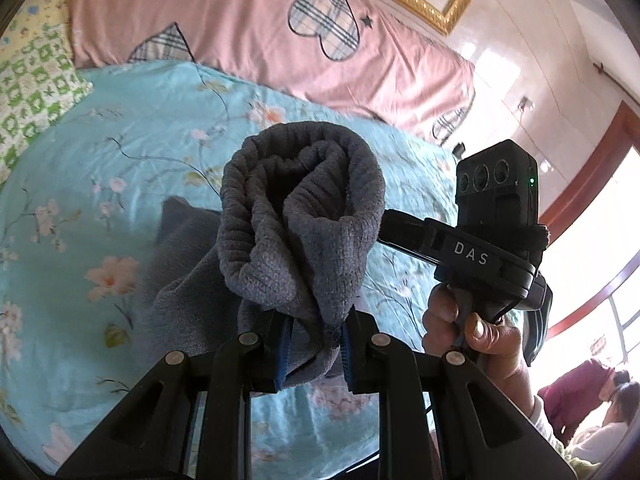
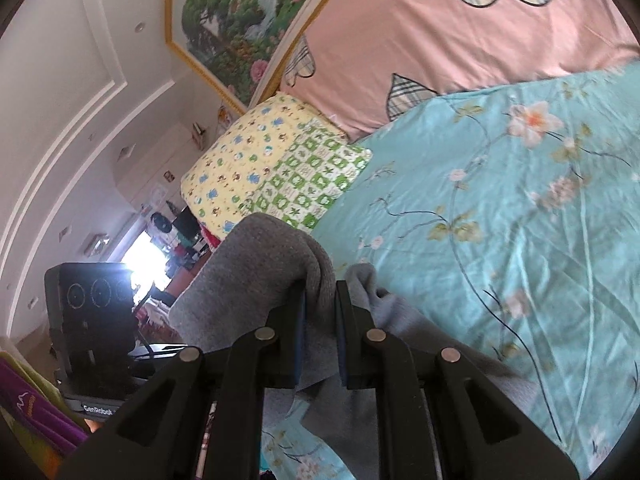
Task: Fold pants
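Grey fleece pants [image 1: 300,216] hang bunched over a turquoise flowered bedspread [image 1: 100,184]. My left gripper [image 1: 314,350] is shut on a thick roll of the ribbed waistband, which bulges up in front of its blue pads. In the right wrist view my right gripper [image 2: 320,332] is shut on another fold of the same grey pants [image 2: 264,280], and the cloth drapes down below the fingers. The right gripper's body, marked DAS [image 1: 476,256], and the hand [image 1: 476,328] holding it show at the right of the left wrist view. The left gripper's camera block [image 2: 92,316] shows at the left of the right wrist view.
A pink quilt with plaid hearts [image 1: 280,28] lies along the far side of the bed. A yellow and green patterned pillow [image 2: 272,176] sits beside it. A gold-framed picture [image 2: 240,20] hangs on the wall. A person [image 1: 600,412] sits near a bright window at the lower right.
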`<state>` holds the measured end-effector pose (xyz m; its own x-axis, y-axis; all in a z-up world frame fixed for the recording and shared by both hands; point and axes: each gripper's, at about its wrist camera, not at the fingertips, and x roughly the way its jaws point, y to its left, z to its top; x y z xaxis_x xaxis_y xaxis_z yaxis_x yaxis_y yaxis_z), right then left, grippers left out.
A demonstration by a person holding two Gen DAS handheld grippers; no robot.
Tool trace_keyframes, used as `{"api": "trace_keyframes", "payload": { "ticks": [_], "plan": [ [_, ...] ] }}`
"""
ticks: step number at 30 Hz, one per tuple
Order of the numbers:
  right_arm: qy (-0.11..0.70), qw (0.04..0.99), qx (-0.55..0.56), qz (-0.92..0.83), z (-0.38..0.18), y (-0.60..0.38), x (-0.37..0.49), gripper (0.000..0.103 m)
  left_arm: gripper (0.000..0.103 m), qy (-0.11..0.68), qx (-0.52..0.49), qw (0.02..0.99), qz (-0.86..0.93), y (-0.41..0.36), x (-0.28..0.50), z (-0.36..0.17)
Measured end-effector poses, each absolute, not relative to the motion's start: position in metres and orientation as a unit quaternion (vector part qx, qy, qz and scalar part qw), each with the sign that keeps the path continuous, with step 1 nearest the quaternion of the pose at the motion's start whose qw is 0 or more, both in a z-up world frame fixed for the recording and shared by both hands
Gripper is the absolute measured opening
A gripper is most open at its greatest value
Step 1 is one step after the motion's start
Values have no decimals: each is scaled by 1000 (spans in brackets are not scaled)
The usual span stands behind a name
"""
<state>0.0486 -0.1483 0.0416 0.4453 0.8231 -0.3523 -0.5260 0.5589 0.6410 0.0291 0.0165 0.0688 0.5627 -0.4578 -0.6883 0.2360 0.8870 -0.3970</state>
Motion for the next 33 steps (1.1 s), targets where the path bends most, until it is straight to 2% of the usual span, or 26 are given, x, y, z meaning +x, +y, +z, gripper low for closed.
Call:
{"api": "trace_keyframes", "payload": {
  "ticks": [12,16,18,20,22,23,25,26,27,33],
  "plan": [
    [354,826,249,360,-3,-190,36,15,21,463,-89,854,-220,-28,44,25],
    [364,836,243,330,-12,-199,29,16,29,466,-66,851,-234,-43,46,16],
    [370,846,231,307,-12,-202,25,20,35,462,-59,851,-241,-48,46,15],
    [375,851,232,286,-12,-208,21,21,47,456,-53,852,-249,-52,45,14],
    [376,860,230,258,-11,-215,16,26,53,455,-49,853,-253,-57,46,13],
    [377,863,228,248,-11,-218,14,31,60,454,-47,852,-255,-58,46,13],
    [377,870,229,222,-9,-225,6,46,67,449,-39,853,-262,-63,44,14],
    [377,871,232,213,-8,-228,4,58,69,447,-35,854,-262,-64,43,14],
    [377,873,238,199,-7,-233,0,64,70,446,-32,855,-264,-65,42,15],
    [357,884,256,160,6,-247,-24,67,76,441,-39,848,-289,-56,30,28]
  ]
}}
